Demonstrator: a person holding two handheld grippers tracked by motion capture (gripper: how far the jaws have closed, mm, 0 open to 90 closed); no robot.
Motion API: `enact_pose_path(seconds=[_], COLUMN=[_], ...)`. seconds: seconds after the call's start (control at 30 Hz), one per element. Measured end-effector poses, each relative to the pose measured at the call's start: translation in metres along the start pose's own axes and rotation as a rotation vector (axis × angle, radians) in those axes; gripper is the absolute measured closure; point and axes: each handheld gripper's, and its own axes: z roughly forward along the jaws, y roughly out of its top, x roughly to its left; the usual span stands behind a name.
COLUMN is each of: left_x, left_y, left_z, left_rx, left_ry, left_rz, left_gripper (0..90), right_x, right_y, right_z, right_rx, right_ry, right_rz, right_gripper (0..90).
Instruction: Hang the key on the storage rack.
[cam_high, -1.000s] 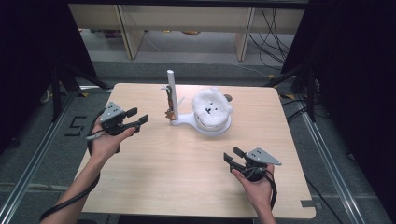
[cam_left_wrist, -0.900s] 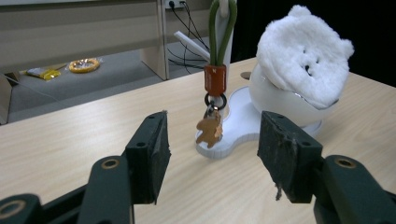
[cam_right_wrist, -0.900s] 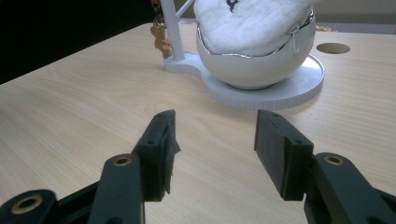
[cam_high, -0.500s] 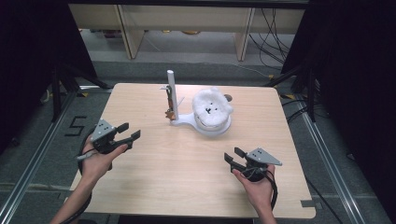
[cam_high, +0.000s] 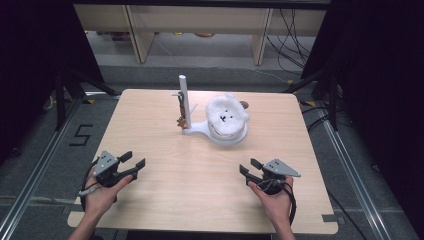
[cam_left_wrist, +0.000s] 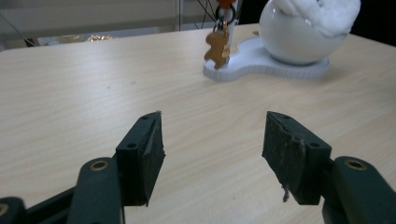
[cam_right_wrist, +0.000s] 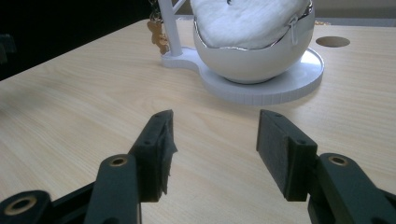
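The white stand's post (cam_left_wrist: 229, 18) is cut off at the top in both gripper views. One white bowl (cam_high: 227, 132) holding one plush toy (cam_high: 226, 115) sits mid-surface (cam_high: 200, 175), one gingerbread charm (cam_left_wrist: 216, 48) hanging beside it. The left hand-held gripper (cam_high: 131, 163) and right hand-held gripper (cam_high: 248, 167) are released, empty, well apart.

A white plastic stand (cam_high: 200, 131) with a flat figure-eight base and a slim upright post sits at the far middle of the light wooden table (cam_high: 150, 120). A small brown gingerbread-man charm (cam_left_wrist: 217, 48) hangs upright on a ring close against the post, just above the narrow end of the base. On the wide end rests a glossy white round bowl (cam_right_wrist: 254, 58) holding a fluffy white plush toy (cam_high: 226, 116) with small dark marks.
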Motion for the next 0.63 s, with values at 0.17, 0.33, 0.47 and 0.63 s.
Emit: enact_pose_path(seconds=[0.17, 0.33, 0.47, 0.63], left_x=[-0.005, -0.008, -0.012, -0.011], left_y=[-0.017, -0.021, -0.023, -0.023], left_z=[0.000, -0.002, -0.003, -0.003], left_rx=[-0.011, -0.026, -0.021, -0.025], left_ry=[0.004, 0.014, 0.013, 0.014], left_rz=[0.004, 0.008, 0.002, -0.005], left_gripper=[37.4, 37.4, 37.1, 37.1], right_x=[0.002, 0.001, 0.002, 0.000], right_y=[-0.002, -0.006, -0.009, -0.010], right_z=[0.002, 0.003, 0.003, 0.003], right_rx=[0.009, 0.016, 0.015, 0.009], right_ry=[0.006, 0.009, 0.014, 0.002], right_rz=[0.011, -0.004, 0.020, -0.002], right_gripper=[46.1, 45.5, 45.4, 45.3])
